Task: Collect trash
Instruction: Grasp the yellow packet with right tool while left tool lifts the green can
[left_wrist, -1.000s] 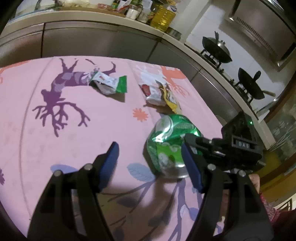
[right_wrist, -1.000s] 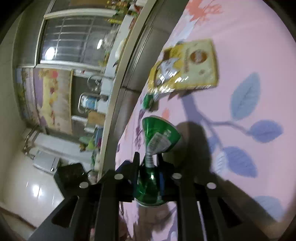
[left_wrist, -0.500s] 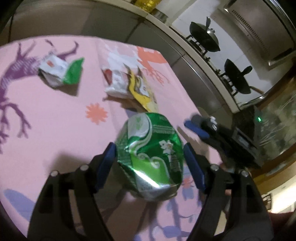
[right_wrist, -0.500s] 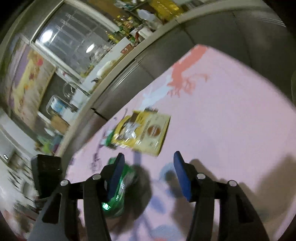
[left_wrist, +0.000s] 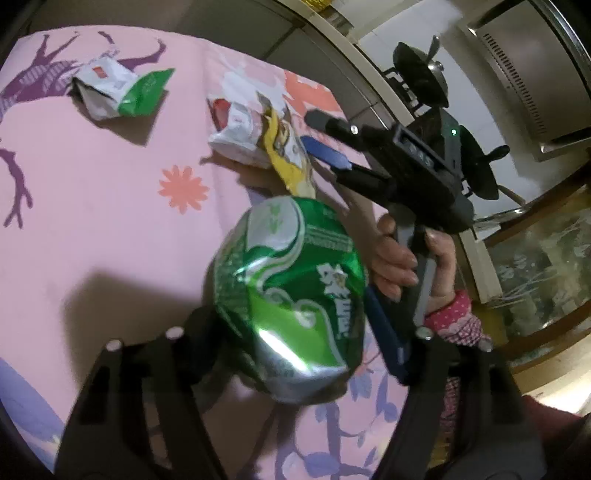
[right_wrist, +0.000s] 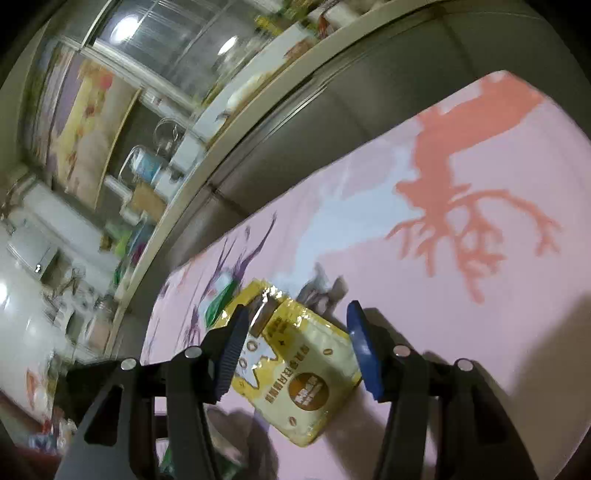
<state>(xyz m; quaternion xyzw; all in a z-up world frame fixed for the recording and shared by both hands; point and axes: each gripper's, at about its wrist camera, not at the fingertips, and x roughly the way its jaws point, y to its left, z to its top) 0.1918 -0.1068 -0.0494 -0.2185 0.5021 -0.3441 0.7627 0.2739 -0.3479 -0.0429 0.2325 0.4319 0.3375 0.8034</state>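
Observation:
A crushed green can fills the gap of my left gripper; its jaws are closing on the can and the blue right pad lies against the can's side. The left pad is hidden behind it. My right gripper is open and hovers over a yellow snack packet lying flat on the pink tablecloth. In the left wrist view that right gripper points at the same yellow packet, which lies beside a white packet.
A crumpled white-and-green wrapper lies farther back on the cloth. A hand with a patterned sleeve holds the right gripper. Grey cabinets run along the table's far edge. Black woks stand on a stove to the right.
The right gripper let go of the green can, opened, and swung over to the yellow packet. The left gripper moved in around the can, which now fills its jaws.

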